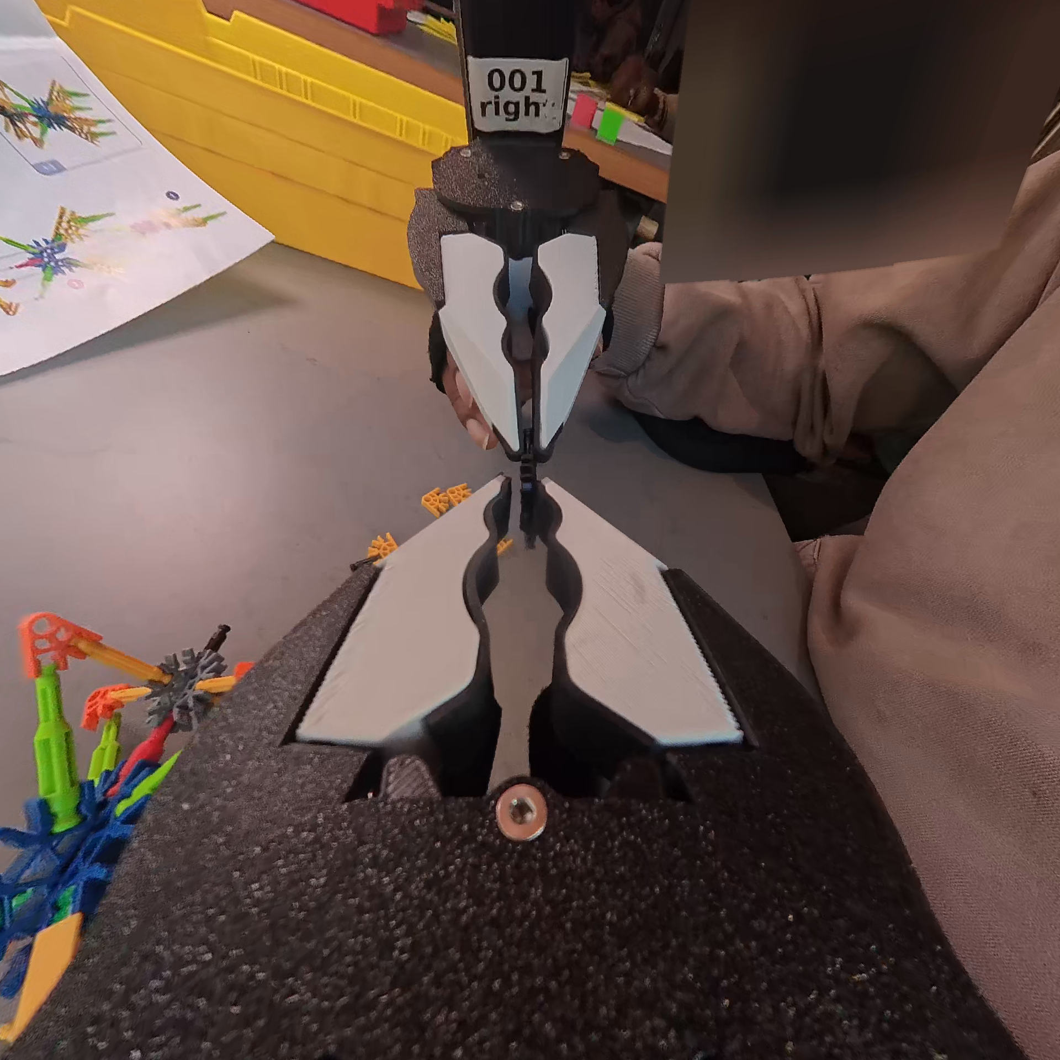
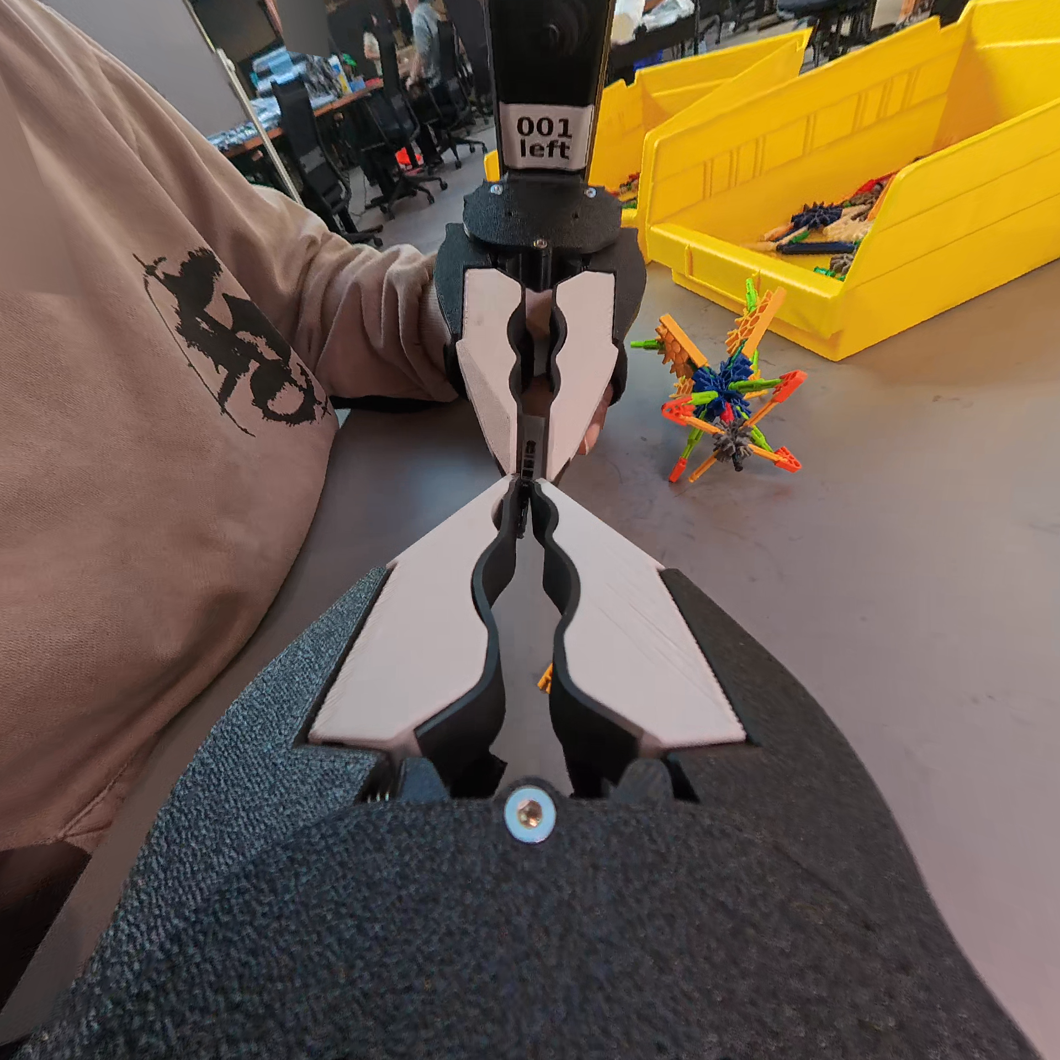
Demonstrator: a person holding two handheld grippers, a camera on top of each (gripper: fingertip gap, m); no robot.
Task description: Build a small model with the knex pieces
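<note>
left claw (image 1: 525, 487) pinches near end of black rod (image 1: 526, 505) | right claw (image 2: 523, 487) clamps far end, tips nearly touching above desk (image 1: 229, 459) | toy model (image 2: 728, 390) aside near yellow bin (image 2: 860, 287) | advice: keep claws coaxial, firm grip, no twisting.

left wrist: faces right gripper (image 1: 525, 453), close | right wrist: faces left gripper (image 2: 527, 459) | shared: grey table (image 1: 229, 459)

Toy model (image 1: 86, 763) cut off by left wrist view's edge.
</note>
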